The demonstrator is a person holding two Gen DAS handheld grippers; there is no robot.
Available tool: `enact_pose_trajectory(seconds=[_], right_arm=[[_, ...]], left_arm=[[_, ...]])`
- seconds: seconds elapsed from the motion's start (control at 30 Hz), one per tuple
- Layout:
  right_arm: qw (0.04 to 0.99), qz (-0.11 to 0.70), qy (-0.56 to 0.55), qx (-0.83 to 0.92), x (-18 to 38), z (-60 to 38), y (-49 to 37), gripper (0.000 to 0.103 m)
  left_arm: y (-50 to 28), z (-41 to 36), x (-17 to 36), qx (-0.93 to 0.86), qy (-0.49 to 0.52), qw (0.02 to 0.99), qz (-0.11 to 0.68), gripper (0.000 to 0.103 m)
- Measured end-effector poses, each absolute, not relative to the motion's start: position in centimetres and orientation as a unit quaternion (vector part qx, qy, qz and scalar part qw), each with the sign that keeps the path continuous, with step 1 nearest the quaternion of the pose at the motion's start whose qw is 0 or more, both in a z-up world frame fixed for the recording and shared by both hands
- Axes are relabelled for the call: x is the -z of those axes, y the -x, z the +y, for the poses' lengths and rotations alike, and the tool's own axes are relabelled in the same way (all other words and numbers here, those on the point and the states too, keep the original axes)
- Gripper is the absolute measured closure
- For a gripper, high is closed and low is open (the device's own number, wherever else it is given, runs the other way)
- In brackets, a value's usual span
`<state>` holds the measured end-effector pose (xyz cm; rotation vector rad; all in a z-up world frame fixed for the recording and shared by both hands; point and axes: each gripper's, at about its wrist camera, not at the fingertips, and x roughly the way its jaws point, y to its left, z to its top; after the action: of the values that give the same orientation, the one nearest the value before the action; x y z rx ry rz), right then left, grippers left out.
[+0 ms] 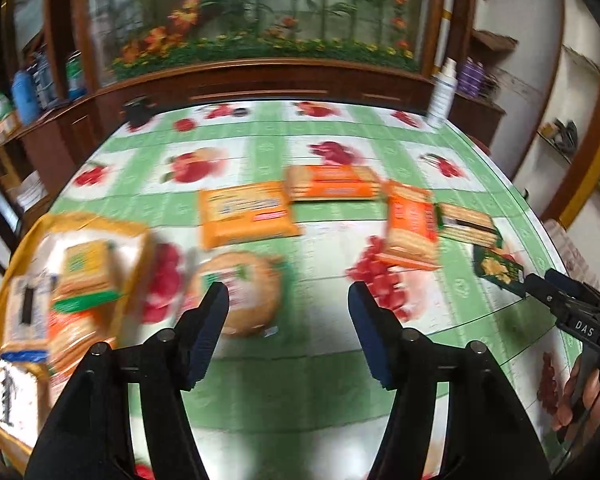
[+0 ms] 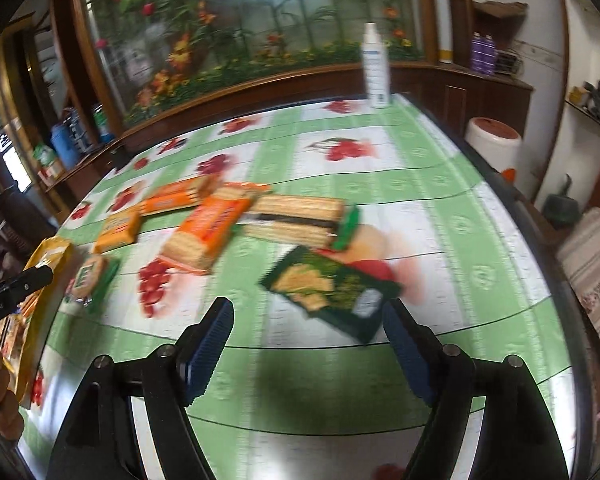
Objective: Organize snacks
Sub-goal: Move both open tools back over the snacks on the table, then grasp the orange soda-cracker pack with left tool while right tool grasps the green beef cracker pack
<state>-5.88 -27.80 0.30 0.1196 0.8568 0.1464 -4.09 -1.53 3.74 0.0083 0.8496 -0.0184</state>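
The left gripper has its jaws apart with nothing between them, hovering over the desk and its green, fruit-printed cloth. Just beyond its left finger lies a round biscuit pack. Further left stands a yellow-rimmed basket already holding several snack packs. Past the round pack an orange cracker pack lies flat, with two more orange packs to its right.

The right gripper also has open jaws that grip nothing. A dark green cracker box lies on the cloth just ahead, its near corner close to the right finger; whether they touch is hidden by blur. Behind it lies a long wafer pack, touching an orange pack. A white spray bottle stands upright at the far edge, well apart from the snacks.
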Motion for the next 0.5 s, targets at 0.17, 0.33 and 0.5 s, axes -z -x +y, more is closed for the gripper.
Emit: enact_pose_trajectory(seconds=[0.17, 0.33, 0.5], right_arm=[[0.899, 0.431, -0.012, -0.079, 0.8, -27.8, 4.1, 0.023], [0.885, 0.454, 0.022, -0.101, 2.1, -27.1, 1.8, 0.023], [0.868, 0.476, 0.078, -0.116, 3.2, -25.9, 0.3, 0.022]], left_arm=[[1.4, -5.4, -2.9, 0.038, -0.022, 0.902, 0.431, 0.042], [-1.1, -7.4, -2.1, 0.046, -0.029, 0.893, 0.447, 0.042], [-3.0, -8.1, -1.1, 0.054, -0.029, 0.883, 0.466, 0.042]])
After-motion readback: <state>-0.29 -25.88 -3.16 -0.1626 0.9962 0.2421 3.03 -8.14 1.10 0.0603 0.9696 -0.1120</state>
